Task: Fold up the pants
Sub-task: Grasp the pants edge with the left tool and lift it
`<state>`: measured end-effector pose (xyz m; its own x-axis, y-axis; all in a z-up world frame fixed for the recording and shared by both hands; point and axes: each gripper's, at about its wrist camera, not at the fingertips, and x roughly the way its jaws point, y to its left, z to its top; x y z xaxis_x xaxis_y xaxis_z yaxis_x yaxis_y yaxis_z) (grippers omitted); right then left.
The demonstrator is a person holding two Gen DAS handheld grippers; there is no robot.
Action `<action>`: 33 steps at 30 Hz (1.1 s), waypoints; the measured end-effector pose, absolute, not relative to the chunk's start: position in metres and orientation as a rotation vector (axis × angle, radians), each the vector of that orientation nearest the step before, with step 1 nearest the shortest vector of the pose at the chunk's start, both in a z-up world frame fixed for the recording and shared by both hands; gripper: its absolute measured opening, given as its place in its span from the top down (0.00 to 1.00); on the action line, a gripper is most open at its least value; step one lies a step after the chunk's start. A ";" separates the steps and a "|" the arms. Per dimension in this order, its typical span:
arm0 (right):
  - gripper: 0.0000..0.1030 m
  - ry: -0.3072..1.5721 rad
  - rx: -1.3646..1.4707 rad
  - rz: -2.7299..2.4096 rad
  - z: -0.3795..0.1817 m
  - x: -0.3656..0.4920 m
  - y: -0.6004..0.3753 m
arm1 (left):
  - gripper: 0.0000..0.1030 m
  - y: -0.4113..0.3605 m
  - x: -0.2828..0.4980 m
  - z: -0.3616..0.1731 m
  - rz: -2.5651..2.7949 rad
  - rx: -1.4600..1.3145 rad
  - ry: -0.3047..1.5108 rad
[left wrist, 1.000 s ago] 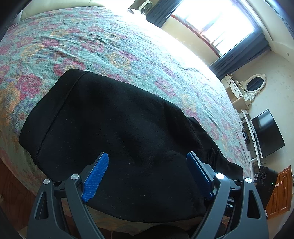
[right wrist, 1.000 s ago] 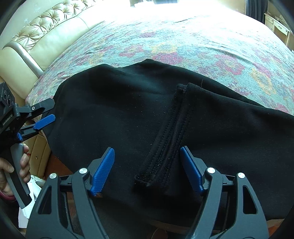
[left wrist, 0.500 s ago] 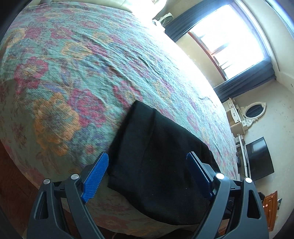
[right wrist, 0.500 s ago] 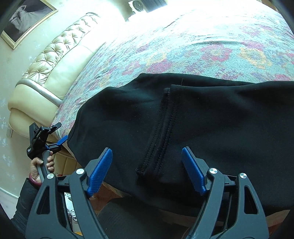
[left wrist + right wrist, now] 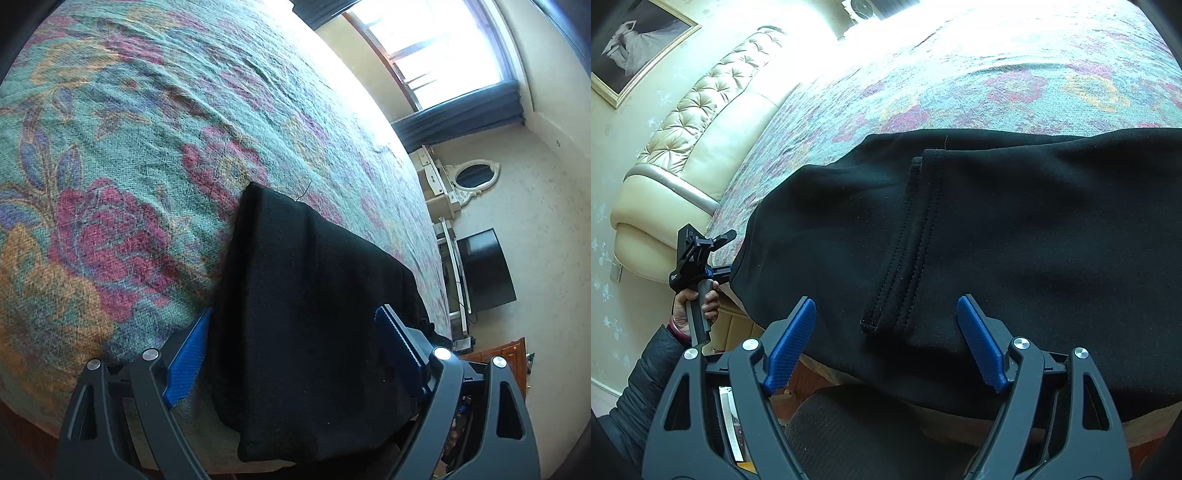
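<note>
While my left gripper [image 5: 291,354] and right gripper [image 5: 886,339] are gaping empty, I am straddling the pants [image 5: 997,229] edge; clamping comes next.

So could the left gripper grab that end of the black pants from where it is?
Probably yes: the left gripper has its jaws wide open around the end of the black pants, with nothing in the way.

Sunlight is pouring through the blue-curtained window [image 5: 443,48], washing over the floral bedspread [image 5: 147,147]; a cream tufted headboard [image 5: 713,107] is glowing.
</note>
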<state>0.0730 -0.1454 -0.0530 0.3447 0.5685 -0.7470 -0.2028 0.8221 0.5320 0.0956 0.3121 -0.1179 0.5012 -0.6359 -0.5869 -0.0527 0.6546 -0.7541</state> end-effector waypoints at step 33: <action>0.19 1.049 0.536 0.484 -0.040 0.050 -0.191 | 0.87 0.266 0.085 -0.008 -0.559 -0.918 0.883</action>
<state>0.0502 -0.1912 -0.0399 0.4183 0.6084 -0.6745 -0.1180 0.7727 0.6237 0.0849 0.2658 -0.0084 0.5365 -0.7392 -0.4071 0.0510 0.5100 -0.8587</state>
